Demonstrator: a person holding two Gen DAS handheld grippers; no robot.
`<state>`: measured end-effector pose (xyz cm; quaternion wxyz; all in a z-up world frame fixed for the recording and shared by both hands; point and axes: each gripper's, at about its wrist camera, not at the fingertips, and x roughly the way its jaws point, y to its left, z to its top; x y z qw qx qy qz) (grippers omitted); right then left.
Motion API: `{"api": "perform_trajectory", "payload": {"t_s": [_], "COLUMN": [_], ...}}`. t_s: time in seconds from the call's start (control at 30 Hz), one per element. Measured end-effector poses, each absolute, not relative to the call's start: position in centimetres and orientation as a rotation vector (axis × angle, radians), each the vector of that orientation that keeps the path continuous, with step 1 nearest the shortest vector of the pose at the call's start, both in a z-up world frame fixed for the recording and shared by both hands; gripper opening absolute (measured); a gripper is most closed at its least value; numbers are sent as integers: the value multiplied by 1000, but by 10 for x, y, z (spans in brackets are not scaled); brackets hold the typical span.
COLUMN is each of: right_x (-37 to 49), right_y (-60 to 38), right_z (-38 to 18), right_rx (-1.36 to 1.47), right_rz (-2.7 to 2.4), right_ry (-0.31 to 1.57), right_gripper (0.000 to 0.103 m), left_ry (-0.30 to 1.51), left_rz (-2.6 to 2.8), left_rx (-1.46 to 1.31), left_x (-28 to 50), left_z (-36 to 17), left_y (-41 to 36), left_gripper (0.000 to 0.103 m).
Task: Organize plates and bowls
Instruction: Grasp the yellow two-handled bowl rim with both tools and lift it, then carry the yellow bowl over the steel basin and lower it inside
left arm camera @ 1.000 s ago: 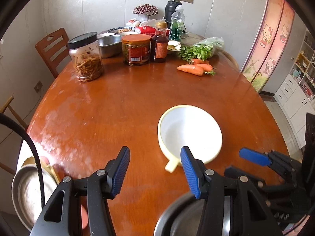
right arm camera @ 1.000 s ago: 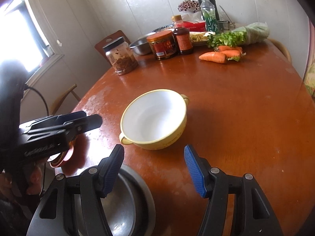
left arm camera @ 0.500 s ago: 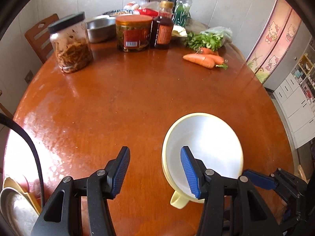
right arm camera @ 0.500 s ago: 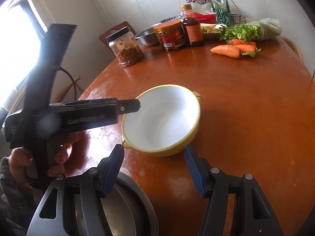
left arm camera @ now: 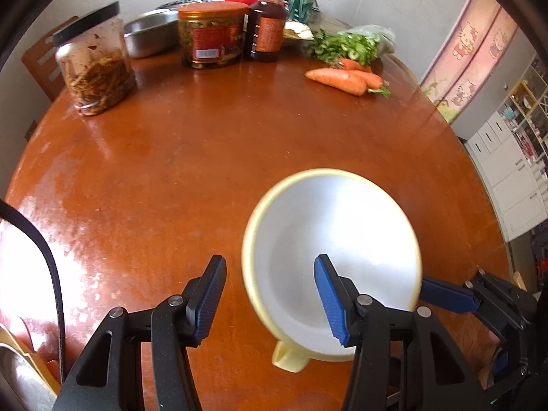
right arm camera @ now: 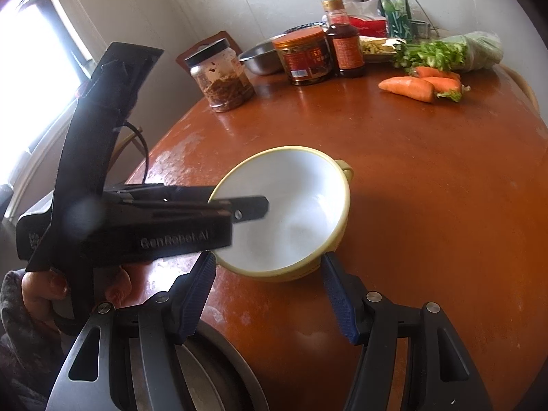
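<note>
Big round brown table [left arm camera: 212,157] filling both views, glossy, worn pale along the left edge. At the far side, a crowd of kitchen stuff: steel basin [left arm camera: 150,36], black-lidded jar [left arm camera: 94,60] of dark shreds, orange-lidded jar [left arm camera: 212,36], brown sauce bottle [left arm camera: 267,30], bagged greens [left arm camera: 352,44], and carrots [left arm camera: 339,78] lying just in front of them.

Near the front edge, well apart from all that, the yellow bowl [left arm camera: 332,233] with the white inside, upright on the wood, one small handle toward the near edge, the other on the far side.

Left gripper [left arm camera: 270,294] over the bowl's left rim, blue pads apart: right finger hanging inside the bowl, left finger outside over bare table, rim between them, no squeeze visible. Seen from the right wrist, one black finger reaching in over the white interior, a hand [right arm camera: 54,284] wrapped round the handle below.

Right gripper [right arm camera: 267,294] just short of the bowl's near wall, fingers spread wider than that part of the bowl, pads clear of it, nothing held. Under it, a steel plate [right arm camera: 205,376] at the table's near edge.
</note>
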<state>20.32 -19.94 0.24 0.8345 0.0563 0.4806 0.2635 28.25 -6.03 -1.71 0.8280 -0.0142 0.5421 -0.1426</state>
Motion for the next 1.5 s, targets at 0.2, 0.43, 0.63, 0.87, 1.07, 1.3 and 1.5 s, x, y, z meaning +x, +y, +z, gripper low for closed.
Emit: {"api": "perform_trajectory", "payload": {"t_s": [0.2,0.43,0.63,0.87,1.07,1.3,1.5], "right_x": [208,213,210,205,193,169,141], "right_y": [-197,-199,-194,-190,-189,-187,-193], "right_z": [1,-2,4,15,32,50,63], "right_rx": [119,125,81,50,43,35,19], "right_rz": [557,546,540,553,576,591,589], "right_ry": [1006,1009,977,932,893,845,809], "right_gripper": [66,66,69,70,70,70,70], "left_ry": [1147,1157,1120,1085,1034,991,975], "left_rz": [-330,-369,-361,-347,-329,-325,-333], "left_rx": [-58,-89,-49,-55,-42,-32,-29], "left_x": [288,294,290,280,259,234,208], "left_z": [-18,-21,-14,1,25,47,57], "left_y": [-61,-62,-66,-59,-54,-55,-61], "left_gripper": [52,52,52,52,52,52,52]}}
